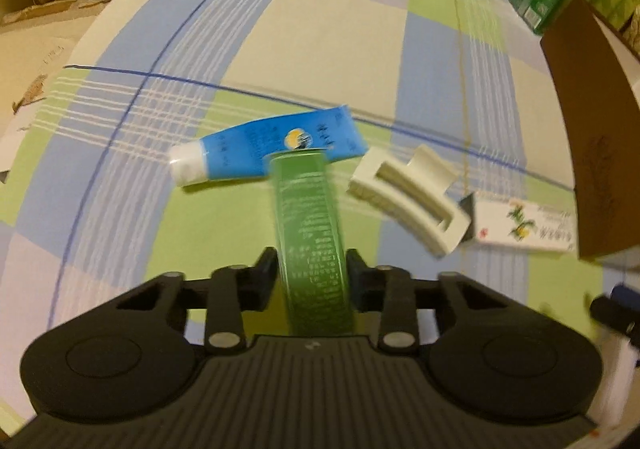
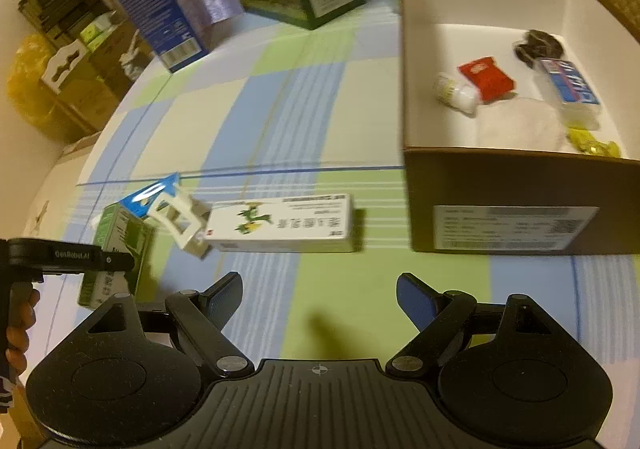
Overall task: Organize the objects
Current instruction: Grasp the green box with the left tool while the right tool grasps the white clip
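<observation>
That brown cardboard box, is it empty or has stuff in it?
Partly filled. The box is open on top, with a red packet and other small items on its white floor.

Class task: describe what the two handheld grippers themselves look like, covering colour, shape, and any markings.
Both are black plastic. The left gripper has a ribbed central plate, round discs on each side and silver pivot pins on its linkage arms. The right gripper matches it, with blue pads inside its fingers and a small crosshair mark on the plate. White lettering shows on the left gripper's side in the right wrist view.
</observation>
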### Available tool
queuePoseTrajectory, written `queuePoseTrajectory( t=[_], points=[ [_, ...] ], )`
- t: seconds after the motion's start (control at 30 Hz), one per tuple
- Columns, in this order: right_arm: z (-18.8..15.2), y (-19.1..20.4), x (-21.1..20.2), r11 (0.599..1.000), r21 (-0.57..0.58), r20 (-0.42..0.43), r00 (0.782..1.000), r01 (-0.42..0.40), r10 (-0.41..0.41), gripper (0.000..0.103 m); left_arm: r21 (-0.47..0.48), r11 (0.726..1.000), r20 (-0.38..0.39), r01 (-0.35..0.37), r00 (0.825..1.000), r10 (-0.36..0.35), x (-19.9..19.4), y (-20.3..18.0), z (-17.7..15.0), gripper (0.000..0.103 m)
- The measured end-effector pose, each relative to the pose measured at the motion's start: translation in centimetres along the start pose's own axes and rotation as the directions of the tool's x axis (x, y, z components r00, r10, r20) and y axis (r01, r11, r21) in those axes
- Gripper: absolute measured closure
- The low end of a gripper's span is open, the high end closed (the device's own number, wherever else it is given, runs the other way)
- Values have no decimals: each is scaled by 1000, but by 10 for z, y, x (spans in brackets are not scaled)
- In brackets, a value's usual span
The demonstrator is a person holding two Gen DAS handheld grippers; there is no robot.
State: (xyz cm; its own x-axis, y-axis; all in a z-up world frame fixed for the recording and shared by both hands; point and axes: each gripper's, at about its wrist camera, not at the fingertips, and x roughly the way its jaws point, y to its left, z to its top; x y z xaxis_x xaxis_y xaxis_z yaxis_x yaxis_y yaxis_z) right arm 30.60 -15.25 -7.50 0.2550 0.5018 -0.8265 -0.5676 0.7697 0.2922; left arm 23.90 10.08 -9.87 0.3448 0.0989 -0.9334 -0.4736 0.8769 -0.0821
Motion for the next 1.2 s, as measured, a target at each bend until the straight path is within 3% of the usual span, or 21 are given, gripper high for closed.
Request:
queuePoseTrajectory(
  t=[0.33, 0.57, 0.67, 0.77, 0.9, 1.2],
  points=[
    [8, 54, 22, 969, -222, 6, 993, -110, 114, 21, -1, 998, 21, -65, 998, 65, -16, 38, -24, 76],
    [24, 105, 60, 885, -439, 29, 981, -158, 190, 29, -77, 991, 40, -109, 993, 112, -23, 69, -32, 76],
    [26, 122, 83, 848, -510, 12, 984, -146, 176, 34, -105, 987, 47, -118, 991, 123, -25, 78, -34, 76],
    [27, 132, 107, 828, -547, -9, 990, -125, 143, 40, -121, 986, 51, -118, 991, 125, -27, 84, -36, 76],
    [29, 136, 126, 812, -575, -25, 994, -102, 107, 59, -124, 985, 51, -117, 991, 124, -26, 85, -38, 76],
    [10, 136, 113, 814, -568, -50, 992, -125, 117, 64, -99, 988, 41, -119, 992, 123, -24, 81, -43, 76]
  ],
)
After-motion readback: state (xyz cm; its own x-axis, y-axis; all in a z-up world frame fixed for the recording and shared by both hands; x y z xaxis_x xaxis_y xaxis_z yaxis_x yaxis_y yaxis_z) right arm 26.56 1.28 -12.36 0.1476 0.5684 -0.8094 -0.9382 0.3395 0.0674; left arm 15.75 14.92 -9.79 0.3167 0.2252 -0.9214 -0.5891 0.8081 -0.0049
